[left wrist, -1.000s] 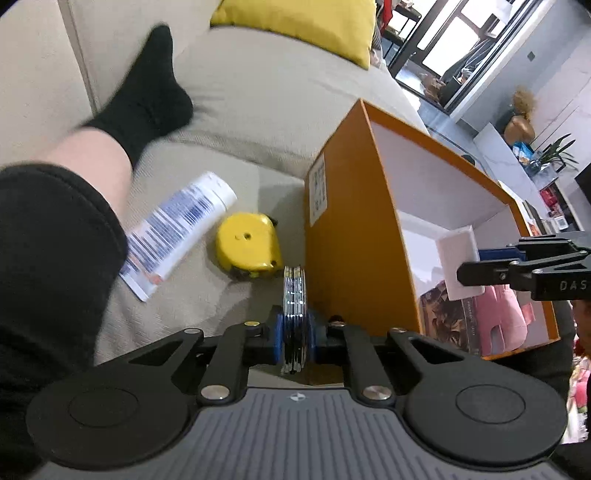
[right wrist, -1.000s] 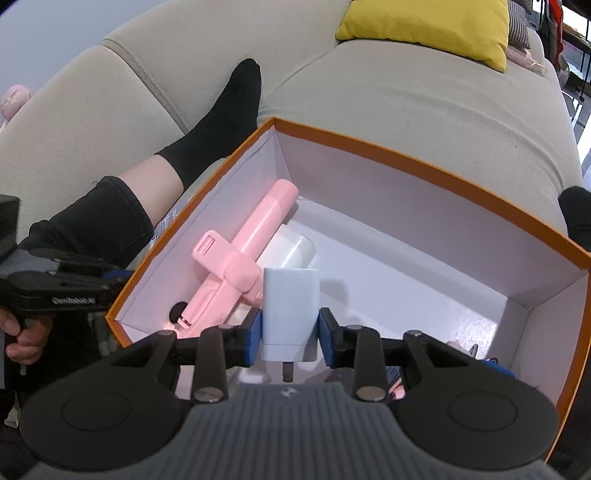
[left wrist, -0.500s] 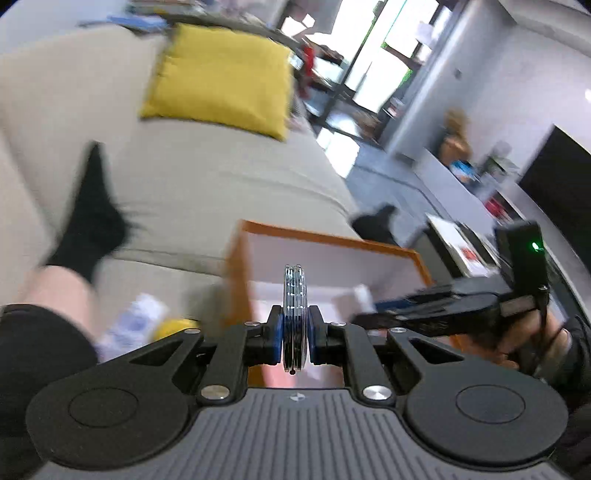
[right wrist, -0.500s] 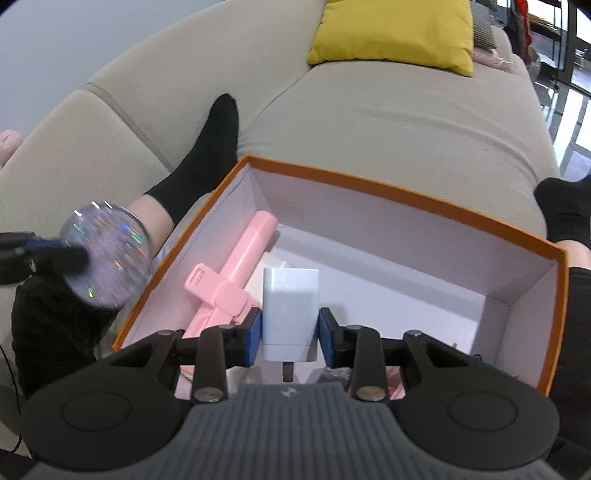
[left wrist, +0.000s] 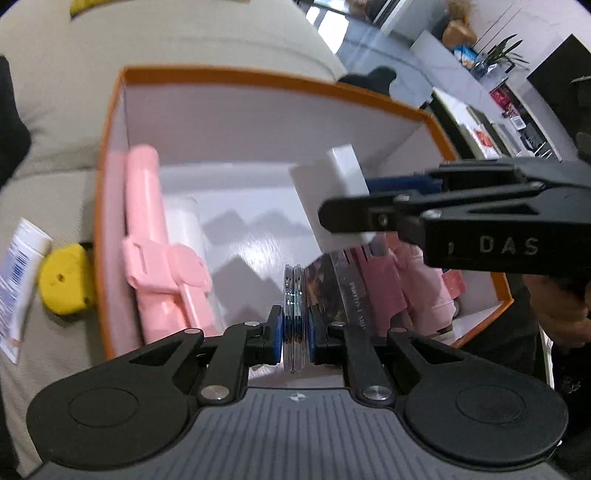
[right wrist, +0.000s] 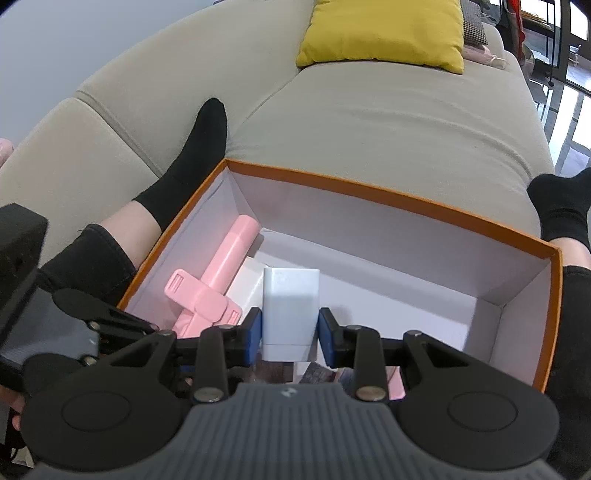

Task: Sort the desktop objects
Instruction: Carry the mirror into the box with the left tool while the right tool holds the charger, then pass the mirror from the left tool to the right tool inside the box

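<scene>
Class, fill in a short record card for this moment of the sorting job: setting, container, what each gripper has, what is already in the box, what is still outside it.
Setting: beige sofa with a yellow cushion
Container: orange box, white inside
Left gripper: shut on a round glittery disc, held edge-on over the box
Right gripper: shut on a white charger, over the box
In box: pink selfie stick, other pink items
Outside box: yellow tape measure, white tube
</scene>
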Demonstrator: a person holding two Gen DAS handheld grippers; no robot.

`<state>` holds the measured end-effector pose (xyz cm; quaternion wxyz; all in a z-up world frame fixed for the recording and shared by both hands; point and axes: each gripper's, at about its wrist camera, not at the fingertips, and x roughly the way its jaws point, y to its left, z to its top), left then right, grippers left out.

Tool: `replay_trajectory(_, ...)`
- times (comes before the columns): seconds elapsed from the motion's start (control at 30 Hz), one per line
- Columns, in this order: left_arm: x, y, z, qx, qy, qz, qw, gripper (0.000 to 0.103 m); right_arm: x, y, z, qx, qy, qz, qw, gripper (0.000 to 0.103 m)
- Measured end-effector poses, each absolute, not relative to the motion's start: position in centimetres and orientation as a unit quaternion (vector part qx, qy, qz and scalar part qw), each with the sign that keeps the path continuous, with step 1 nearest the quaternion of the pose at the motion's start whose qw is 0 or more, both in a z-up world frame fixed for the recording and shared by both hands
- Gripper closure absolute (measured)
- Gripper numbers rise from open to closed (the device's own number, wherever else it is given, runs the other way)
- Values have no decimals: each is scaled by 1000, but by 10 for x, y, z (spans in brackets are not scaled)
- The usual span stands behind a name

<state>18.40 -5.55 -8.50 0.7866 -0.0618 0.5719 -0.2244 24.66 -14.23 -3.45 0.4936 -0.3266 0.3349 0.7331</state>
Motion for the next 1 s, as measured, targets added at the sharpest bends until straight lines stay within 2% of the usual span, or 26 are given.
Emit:
replay_trajectory(0.27,185,-56,-102,-80,603,-235,758,88,240,-133,-48,-357,338,740,459,68)
replay_trajectory(0.43,180,-66,-97,-11,602,-200,773,77,238,-131,-49,-364,329,742,456,68)
replay_trajectory(0.7,173,-72,-92,35,599,-180,780,71,240,-130,-48,-379,318,743,451,69)
replay_trajectory(1.0,159,-56,-64,27,573,-199,795,70,227,-127,-49,-398,305,763,408,69)
